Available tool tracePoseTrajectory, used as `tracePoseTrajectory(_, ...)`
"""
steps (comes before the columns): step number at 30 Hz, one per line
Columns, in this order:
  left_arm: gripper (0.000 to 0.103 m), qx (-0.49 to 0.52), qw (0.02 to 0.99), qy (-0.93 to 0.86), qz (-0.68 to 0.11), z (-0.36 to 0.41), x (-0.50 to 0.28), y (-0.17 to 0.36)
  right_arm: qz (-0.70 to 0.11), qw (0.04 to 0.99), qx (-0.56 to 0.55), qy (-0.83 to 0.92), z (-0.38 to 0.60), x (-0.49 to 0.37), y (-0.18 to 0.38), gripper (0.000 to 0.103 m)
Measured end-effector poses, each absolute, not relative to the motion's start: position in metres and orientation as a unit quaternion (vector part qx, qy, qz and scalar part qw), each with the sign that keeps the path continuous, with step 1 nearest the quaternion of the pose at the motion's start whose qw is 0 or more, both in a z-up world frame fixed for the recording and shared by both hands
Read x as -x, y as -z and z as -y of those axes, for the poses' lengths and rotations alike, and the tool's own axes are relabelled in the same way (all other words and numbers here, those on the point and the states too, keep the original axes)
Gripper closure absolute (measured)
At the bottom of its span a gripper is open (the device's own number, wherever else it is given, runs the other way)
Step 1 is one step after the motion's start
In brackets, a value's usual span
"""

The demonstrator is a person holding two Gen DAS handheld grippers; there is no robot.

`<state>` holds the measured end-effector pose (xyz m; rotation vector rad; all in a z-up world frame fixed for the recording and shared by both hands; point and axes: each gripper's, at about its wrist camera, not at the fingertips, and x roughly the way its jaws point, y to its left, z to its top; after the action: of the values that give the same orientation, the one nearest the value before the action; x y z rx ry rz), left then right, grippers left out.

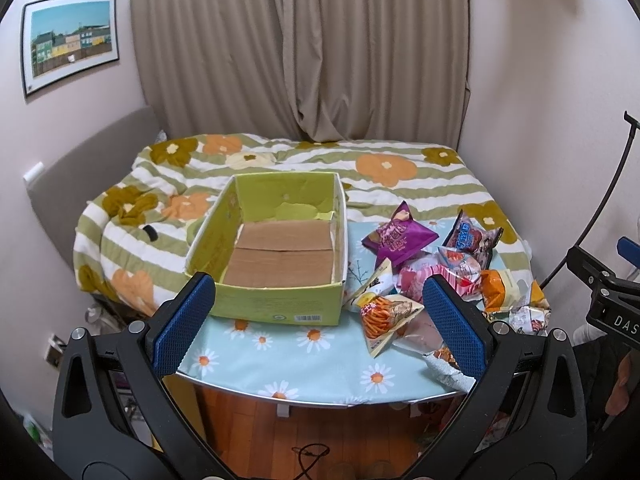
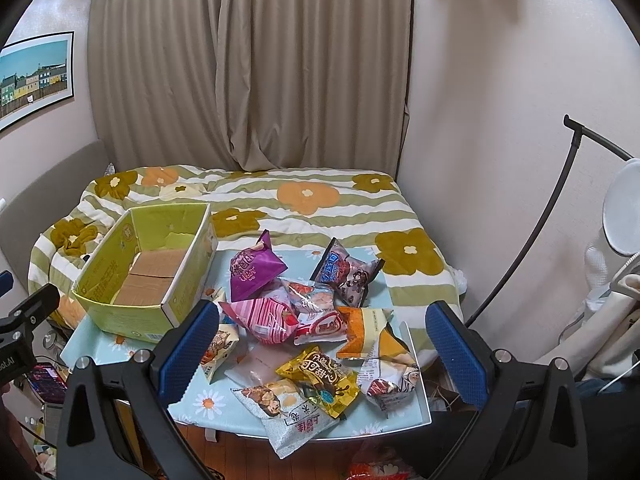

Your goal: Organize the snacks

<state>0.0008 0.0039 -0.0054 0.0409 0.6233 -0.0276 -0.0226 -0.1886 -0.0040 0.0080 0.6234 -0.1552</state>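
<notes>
An empty lime-green cardboard box (image 1: 276, 308) (image 2: 120, 312) with a brown bottom stands on a small table covered in a daisy-print cloth (image 1: 280, 364) (image 2: 200, 400). To its right lies a heap of several snack packets: a purple one (image 1: 398, 238) (image 2: 252, 270), a pink striped one (image 2: 264, 316), a dark one with a cartoon figure (image 2: 348, 276), a yellow one (image 2: 320, 380) and an orange-sticks one (image 1: 384, 316). My left gripper (image 1: 320, 320) hangs open before the box's near wall. My right gripper (image 2: 322, 344) hangs open over the heap's near side. Neither holds anything.
Behind the table is a bed (image 1: 360, 168) (image 2: 320, 208) with a green-striped flower quilt, then beige curtains (image 1: 300, 48). A black curved lamp stand (image 2: 532, 240) rises on the right. Wooden floor (image 1: 320, 432) with a cable shows under the table's near edge.
</notes>
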Motion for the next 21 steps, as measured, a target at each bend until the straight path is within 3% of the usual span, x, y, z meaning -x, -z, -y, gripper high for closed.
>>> tracePoseTrajectory(21, 0.0, -0.023, 0.951, 0.017, -0.309, -0.0001, -0.0021, 0.0061, -0.309, 0.948, -0.004, 0.076, 0.1873, 0.026, 0.0061, 0.0)
